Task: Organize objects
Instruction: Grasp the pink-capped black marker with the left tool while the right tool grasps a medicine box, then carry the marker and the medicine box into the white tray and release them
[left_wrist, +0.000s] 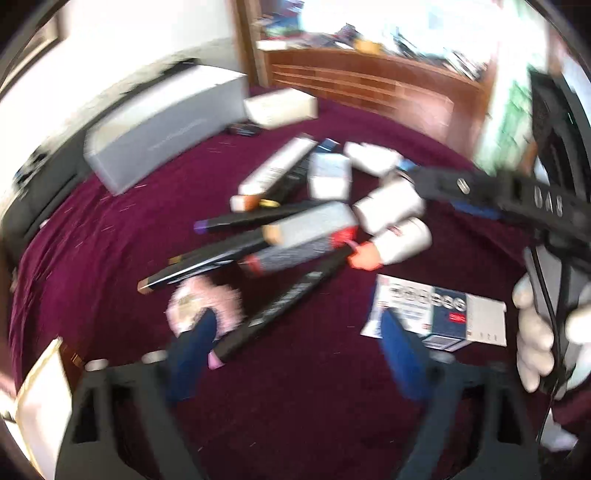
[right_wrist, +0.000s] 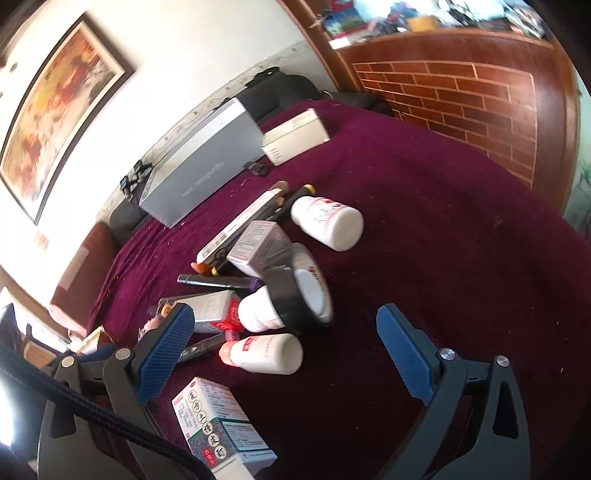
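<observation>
A jumble of medicine boxes, white bottles and long black boxes lies on the maroon cloth (right_wrist: 424, 229). My left gripper (left_wrist: 295, 343) is open just above the cloth. The pink-tipped end of a long black box (left_wrist: 273, 314) lies by its left finger, which overlaps a blurred pink round thing (left_wrist: 207, 299). A blue and white medicine box (left_wrist: 439, 314) sits by its right finger. My right gripper (right_wrist: 286, 321) is open, held by a white-gloved hand (left_wrist: 535, 343). Just ahead of its fingers lie an orange-capped white bottle (right_wrist: 262, 352) and a black tape roll (right_wrist: 295, 295). The left wrist view is blurred.
A large grey box (right_wrist: 199, 166) and a white box (right_wrist: 295, 136) stand at the back of the table by the wall. A second white bottle (right_wrist: 328, 221) lies right of the pile. A brick-patterned counter (right_wrist: 461, 103) rises behind. Bare cloth spreads to the right.
</observation>
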